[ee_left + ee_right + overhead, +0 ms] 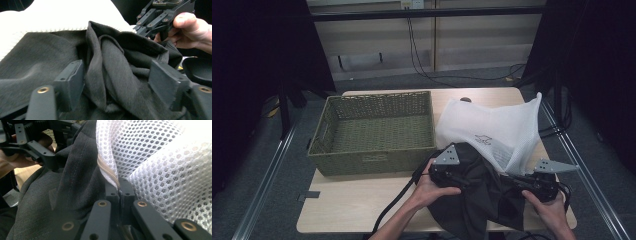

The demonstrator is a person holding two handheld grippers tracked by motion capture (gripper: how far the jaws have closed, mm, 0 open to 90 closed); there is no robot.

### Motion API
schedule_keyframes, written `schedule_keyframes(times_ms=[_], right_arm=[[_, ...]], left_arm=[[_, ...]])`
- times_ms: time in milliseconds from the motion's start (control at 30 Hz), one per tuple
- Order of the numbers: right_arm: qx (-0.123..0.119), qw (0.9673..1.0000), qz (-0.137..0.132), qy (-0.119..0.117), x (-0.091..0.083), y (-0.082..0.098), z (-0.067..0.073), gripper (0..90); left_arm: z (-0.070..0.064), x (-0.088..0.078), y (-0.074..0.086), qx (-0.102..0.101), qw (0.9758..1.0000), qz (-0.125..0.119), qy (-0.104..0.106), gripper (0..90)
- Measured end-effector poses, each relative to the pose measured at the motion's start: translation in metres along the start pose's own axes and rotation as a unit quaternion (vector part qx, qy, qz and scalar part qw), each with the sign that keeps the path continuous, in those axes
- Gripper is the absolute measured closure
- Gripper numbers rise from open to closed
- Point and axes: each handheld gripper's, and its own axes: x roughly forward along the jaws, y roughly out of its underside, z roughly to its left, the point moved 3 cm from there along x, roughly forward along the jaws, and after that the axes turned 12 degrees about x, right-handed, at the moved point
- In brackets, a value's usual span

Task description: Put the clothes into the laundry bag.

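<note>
two tools at work: my right tool [120, 192] pinches the zipper edge of the white mesh bag [497, 131], just right of the green basket [374, 131]; my left tool [120, 82] stands wide around the dark garment [477, 192] under the bag's mouth.

No legible txt; bag [492, 127] logo unreadable

L claw [117, 82] jaws apart, R claw [120, 195] clamped tight, both hands low, near each other
</note>
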Motion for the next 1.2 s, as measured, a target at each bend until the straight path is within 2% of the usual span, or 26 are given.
schedule_keyframes(times_ms=[67, 133, 167, 200, 233, 300, 400, 633, 667, 700, 767, 800, 833, 867, 900, 933, 1033, 1100, 1200], right_arm=[[0.000, 1.0000, 0.000, 0.000, 0.000, 0.000, 0.000, 88.4], [-0.001, 1.0000, 0.000, 0.001, 0.000, 0.000, -0.001, 88.4], [-0.002, 1.0000, 0.000, 0.001, 0.000, 0.000, -0.001, 88.4], [0.000, 1.0000, -0.001, 0.002, 0.000, 0.000, -0.001, 88.4], [-0.001, 1.0000, -0.001, 0.002, -0.001, 0.000, -0.001, 88.4], [-0.001, 1.0000, -0.001, 0.001, 0.000, 0.000, -0.001, 88.4], [-0.001, 1.0000, -0.001, 0.002, 0.000, 0.000, -0.001, 88.4], [-0.002, 1.0000, 0.001, 0.003, 0.002, 0.000, -0.001, 88.4], [0.000, 1.0000, 0.002, 0.003, 0.002, 0.000, -0.001, 88.4], [-0.001, 1.0000, 0.003, 0.005, 0.002, 0.000, -0.001, 88.4], [-0.003, 1.0000, 0.004, 0.004, 0.003, 0.000, 0.000, 88.4], [-0.003, 1.0000, 0.003, 0.005, 0.002, 0.000, 0.000, 88.4], [-0.002, 1.0000, 0.003, 0.005, 0.002, 0.000, 0.000, 88.4], [-0.001, 1.0000, 0.002, 0.005, 0.002, 0.000, -0.001, 88.4], [-0.001, 1.0000, 0.001, 0.007, 0.002, 0.000, -0.001, 88.4], [-0.002, 1.0000, 0.002, 0.005, 0.002, 0.000, -0.002, 88.4], [-0.001, 1.0000, 0.002, 0.007, 0.003, -0.001, -0.002, 88.4], [-0.003, 1.0000, 0.002, 0.007, 0.003, -0.001, -0.002, 88.4], [-0.001, 1.0000, 0.003, 0.007, 0.003, 0.000, -0.001, 88.4]], left_arm=[[0.000, -0.005, -0.001, -0.003, 0.9999, -0.012, -0.001, 35.2], [-0.001, -0.011, -0.001, 0.006, 0.9996, -0.028, -0.003, 39.5], [-0.001, -0.015, -0.001, 0.014, 0.9997, -0.022, 0.002, 41.3], [-0.003, -0.016, -0.001, 0.016, 0.9994, -0.029, 0.009, 41.5], [-0.004, -0.019, 0.000, 0.025, 0.9995, -0.017, 0.005, 39.6], [-0.005, -0.023, 0.003, 0.027, 0.9995, -0.007, 0.017, 39.3], [-0.007, -0.026, 0.015, 0.041, 0.9990, 0.010, 0.013, 38.1], [-0.007, -0.019, 0.048, 0.032, 0.9986, 0.042, 0.010, 35.1], [-0.008, -0.017, 0.050, 0.031, 0.9988, 0.036, 0.008, 34.7], [-0.009, -0.016, 0.051, 0.039, 0.9981, 0.046, 0.010, 34.3], [-0.011, -0.018, 0.049, 0.038, 0.9980, 0.051, 0.007, 32.9], [-0.012, -0.019, 0.047, 0.040, 0.9979, 0.051, 0.011, 31.3], [-0.014, -0.021, 0.045, 0.028, 0.9983, 0.043, 0.027, 29.5], [-0.017, -0.022, 0.044, 0.021, 0.9981, 0.045, 0.037, 25.8], [-0.021, -0.022, 0.042, 0.025, 0.9975, 0.044, 0.049, 21.7], [-0.025, -0.021, 0.042, 0.041, 0.9966, 0.051, 0.051, 17.1], [-0.033, -0.012, 0.044, 0.061, 0.9944, 0.059, 0.063, 13.0], [-0.036, -0.002, 0.048, 0.060, 0.9931, 0.073, 0.070, 5.6], [-0.038, 0.005, 0.051, 0.066, 0.9924, 0.077, 0.070, 1.9]])
